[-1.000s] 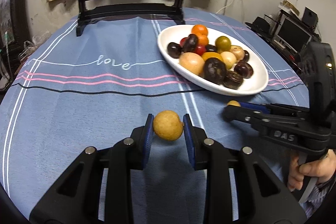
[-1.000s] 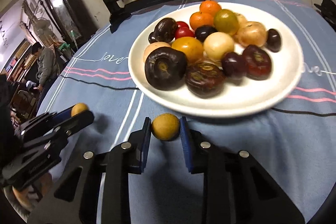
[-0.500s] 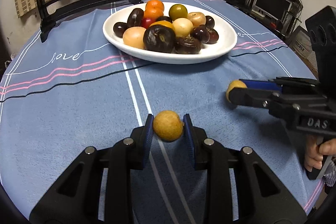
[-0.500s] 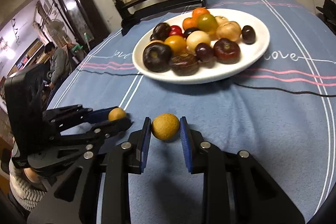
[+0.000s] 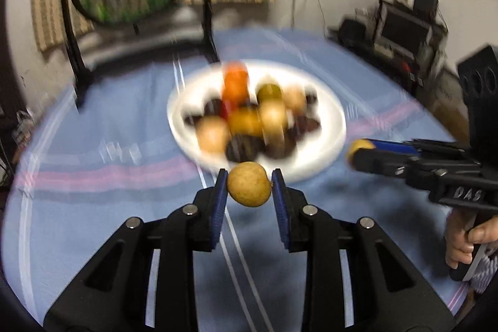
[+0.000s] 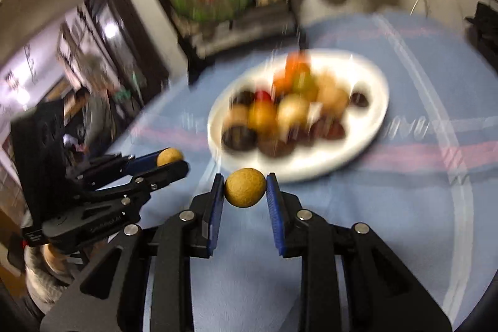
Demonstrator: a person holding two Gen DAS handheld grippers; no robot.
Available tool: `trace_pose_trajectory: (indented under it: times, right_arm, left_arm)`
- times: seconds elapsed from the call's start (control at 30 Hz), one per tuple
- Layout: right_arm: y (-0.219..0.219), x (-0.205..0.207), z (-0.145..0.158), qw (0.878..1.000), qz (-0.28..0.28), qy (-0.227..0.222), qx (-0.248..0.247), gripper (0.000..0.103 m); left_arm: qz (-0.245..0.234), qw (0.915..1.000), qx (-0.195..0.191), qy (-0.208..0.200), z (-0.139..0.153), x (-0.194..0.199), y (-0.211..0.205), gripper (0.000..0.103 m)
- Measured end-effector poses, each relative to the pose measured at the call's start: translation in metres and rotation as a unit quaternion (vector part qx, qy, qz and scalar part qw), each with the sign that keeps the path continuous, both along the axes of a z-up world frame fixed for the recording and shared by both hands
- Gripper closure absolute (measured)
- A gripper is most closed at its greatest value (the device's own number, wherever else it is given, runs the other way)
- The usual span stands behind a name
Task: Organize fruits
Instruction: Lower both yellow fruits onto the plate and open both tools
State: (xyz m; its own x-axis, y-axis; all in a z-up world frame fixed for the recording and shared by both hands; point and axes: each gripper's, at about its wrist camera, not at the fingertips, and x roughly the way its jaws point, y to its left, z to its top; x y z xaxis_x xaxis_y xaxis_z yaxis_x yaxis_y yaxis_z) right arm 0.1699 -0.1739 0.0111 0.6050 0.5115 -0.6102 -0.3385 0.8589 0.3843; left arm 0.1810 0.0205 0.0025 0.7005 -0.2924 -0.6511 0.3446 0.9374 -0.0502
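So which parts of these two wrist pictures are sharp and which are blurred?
Left wrist view: the left gripper and its tan fruit are sharp, while the white plate and the tablecloth are smeared by motion blur. Right wrist view: the right gripper and its own tan fruit are crisp, the plate streaked, and the fisheye bends the room's edges.

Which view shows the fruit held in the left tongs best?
The left wrist view: the tan round fruit sits sharp and centred between the blue pads of the left tongs. The right wrist view shows the same fruit only small at the left, side-on, partly hidden by a finger of those tongs.
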Motion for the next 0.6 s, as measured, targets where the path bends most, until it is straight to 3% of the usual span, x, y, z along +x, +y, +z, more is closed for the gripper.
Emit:
trace_pose_trajectory:
  times: [0.1,0.2,0.33,0.43,0.6]
  right_arm:
    - [-0.017,0.028,0.041,0.999,-0.033,-0.038,0.019,0.075]
    - [-0.022,0.056,0.052,0.997,-0.053,-0.051,0.031,0.075]
    - [-0.022,0.092,0.024,0.996,-0.071,-0.034,0.029,0.075]
    - [-0.021,0.108,-0.006,0.998,-0.063,0.002,0.000,0.075]
    - [-0.016,0.117,-0.031,0.998,-0.052,0.032,-0.021,0.075]
  left_arm:
    - [0.017,0.9995,-0.021,-0.015,0.031,0.034,-0.005,0.074]
    - [0.025,0.9994,-0.021,-0.013,0.028,0.065,-0.025,0.074]
    - [0.029,0.9993,-0.018,0.011,-0.001,0.097,-0.049,0.074]
    - [0.025,0.9993,-0.006,0.028,-0.025,0.111,-0.052,0.074]
    - [0.017,0.9992,0.001,0.036,-0.037,0.119,-0.052,0.074]
